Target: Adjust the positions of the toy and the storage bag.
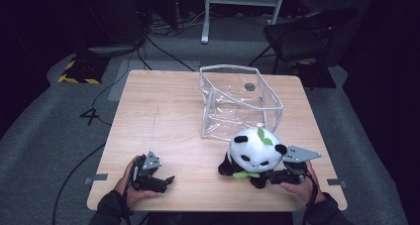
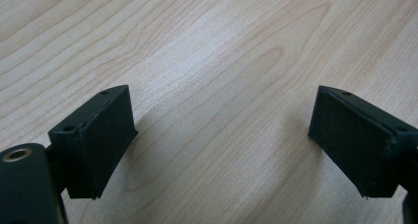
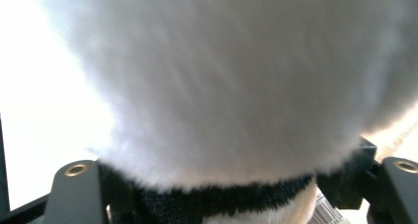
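A plush panda [image 1: 253,155] sits on the table [image 1: 163,126] near its front right edge, just in front of a clear plastic bag [image 1: 237,101] that stands open at the middle of the far half. The panda is white with black ears, arms and legs, a green leaf on its head and a green bit at its chest. The right tool [image 1: 277,176] lies low on the table at the panda's right side, held by the person's right hand [image 1: 297,185], with its grey plate above. In the right gripper view the white fur and a black band of the panda [image 3: 222,110] bulge between the two jaws, which pinch the plush body from both sides. The left tool [image 1: 166,181] rests at the front left of the table, well apart from the panda, in the left hand [image 1: 130,188]. In the left gripper view its jaws stand spread wide over bare wood [image 2: 212,61], with nothing between them.
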Motion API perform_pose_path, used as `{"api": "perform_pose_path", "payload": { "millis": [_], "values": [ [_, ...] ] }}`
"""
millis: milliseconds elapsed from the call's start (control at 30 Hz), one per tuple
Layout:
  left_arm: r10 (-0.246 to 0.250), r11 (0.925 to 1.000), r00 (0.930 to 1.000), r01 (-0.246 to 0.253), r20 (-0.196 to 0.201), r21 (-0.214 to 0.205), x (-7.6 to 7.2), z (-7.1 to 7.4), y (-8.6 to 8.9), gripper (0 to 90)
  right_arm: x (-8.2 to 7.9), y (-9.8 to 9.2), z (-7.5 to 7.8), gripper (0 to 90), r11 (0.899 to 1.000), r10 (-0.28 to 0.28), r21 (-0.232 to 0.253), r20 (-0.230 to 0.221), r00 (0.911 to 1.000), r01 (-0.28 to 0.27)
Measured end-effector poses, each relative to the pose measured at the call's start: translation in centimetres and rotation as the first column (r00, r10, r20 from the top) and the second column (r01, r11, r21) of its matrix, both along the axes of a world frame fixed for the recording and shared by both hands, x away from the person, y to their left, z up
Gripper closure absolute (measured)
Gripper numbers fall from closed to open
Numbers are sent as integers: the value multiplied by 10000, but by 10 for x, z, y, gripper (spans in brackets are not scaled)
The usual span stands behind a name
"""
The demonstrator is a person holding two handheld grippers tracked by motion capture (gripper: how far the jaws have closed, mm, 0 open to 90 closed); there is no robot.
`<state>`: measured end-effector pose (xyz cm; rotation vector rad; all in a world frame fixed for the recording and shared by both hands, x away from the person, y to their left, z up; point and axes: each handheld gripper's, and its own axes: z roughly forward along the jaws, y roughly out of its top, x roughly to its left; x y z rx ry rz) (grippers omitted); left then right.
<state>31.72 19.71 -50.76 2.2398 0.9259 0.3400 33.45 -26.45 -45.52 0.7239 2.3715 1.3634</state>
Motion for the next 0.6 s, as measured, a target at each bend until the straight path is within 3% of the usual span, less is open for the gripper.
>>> {"api": "perform_pose_path", "payload": {
  "millis": [233, 267, 367, 400, 600],
  "values": [
    [2, 10000, 10000, -2, 0, -4, 0, 0, 0, 104, 1, -21, 0, 285, 9987, -515, 25, -34, 9987, 515],
    [-11, 10000, 10000, 11, 8, 8, 0, 0, 0, 104, 1, -33, 0, 285, 9968, -797, -18, 20, 9968, 797],
    [-1, 10000, 10000, 1, -1, -4, 0, 0, 0, 104, 1, -44, 0, 283, 9944, -1057, -5, 33, 9944, 1058],
    [-9, 10000, 10000, 9, -4, -12, 0, 0, 0, 104, 0, -57, 0, 282, 9891, -1473, -24, 40, 9891, 1473],
    [-36, 10000, 10000, 36, 7, 56, 6, 0, -3, 87, -4, -79, 0, 277, 9821, -1884, 56, -2, 9821, 1884]
  ]
}}
